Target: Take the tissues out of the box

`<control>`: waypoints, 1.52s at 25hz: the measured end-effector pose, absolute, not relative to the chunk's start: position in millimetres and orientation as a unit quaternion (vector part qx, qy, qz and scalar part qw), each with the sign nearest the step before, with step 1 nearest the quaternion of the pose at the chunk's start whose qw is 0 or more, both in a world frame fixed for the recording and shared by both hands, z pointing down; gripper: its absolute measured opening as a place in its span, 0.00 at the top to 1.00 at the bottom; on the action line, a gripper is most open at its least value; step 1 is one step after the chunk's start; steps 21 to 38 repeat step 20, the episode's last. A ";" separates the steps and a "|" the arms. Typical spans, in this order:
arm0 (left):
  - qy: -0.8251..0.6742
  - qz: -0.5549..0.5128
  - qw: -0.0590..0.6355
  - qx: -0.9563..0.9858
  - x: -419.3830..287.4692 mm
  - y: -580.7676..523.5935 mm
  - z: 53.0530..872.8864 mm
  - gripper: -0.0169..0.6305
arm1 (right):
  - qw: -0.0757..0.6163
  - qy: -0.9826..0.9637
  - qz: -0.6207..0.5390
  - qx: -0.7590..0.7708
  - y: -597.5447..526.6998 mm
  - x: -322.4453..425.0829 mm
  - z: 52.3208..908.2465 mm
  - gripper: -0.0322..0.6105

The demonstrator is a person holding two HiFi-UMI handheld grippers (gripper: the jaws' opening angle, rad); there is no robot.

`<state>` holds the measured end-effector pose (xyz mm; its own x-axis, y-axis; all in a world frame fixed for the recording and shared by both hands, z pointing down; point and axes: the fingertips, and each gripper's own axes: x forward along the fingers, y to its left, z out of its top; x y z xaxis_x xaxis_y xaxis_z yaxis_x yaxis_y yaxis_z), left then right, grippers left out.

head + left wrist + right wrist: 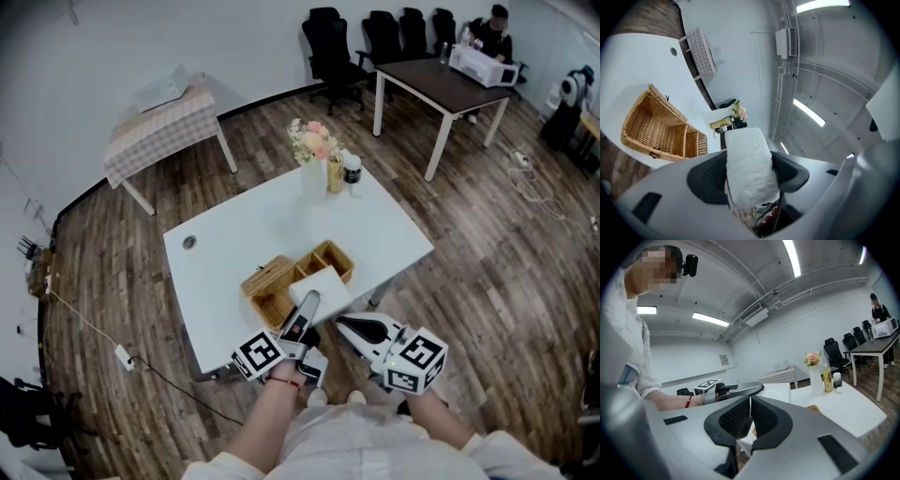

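Observation:
A wicker basket box (281,281) with several compartments stands at the near edge of the white table (244,225). A white tissue pack (321,284) is over its near side, and my left gripper (307,302) is shut on it. In the left gripper view the tissue pack (749,168) fills the gap between the two dark pads (710,176), with the basket (656,126) off to the left below. My right gripper (343,324) hovers just right of the left one, off the table's near edge. Its pads (736,418) touch, with nothing between them.
A vase of flowers (312,155), a yellow bottle (335,173) and a small jar (352,169) stand at the table's far edge. A cloth-covered table (164,122) is at the far left. A dark table (450,84) with chairs and a seated person is at the far right.

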<state>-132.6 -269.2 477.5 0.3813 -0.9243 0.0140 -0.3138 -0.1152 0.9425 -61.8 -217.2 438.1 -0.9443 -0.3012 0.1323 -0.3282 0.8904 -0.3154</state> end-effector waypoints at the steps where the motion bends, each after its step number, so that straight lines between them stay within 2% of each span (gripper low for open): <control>1: -0.443 -0.332 0.483 0.679 -130.0 -271.0 471.8 0.57 | 0.039 -0.971 0.169 0.162 -217.8 -62.3 437.7 0.89; 4: -0.420 -0.357 0.483 0.681 -126.3 -272.5 463.6 0.57 | 0.038 -0.971 0.170 0.162 -217.1 -63.6 438.1 0.89; 38: -0.428 -0.348 0.495 0.672 -133.1 -272.9 476.9 0.57 | 0.043 -0.970 0.174 0.164 -216.3 -68.1 443.7 0.89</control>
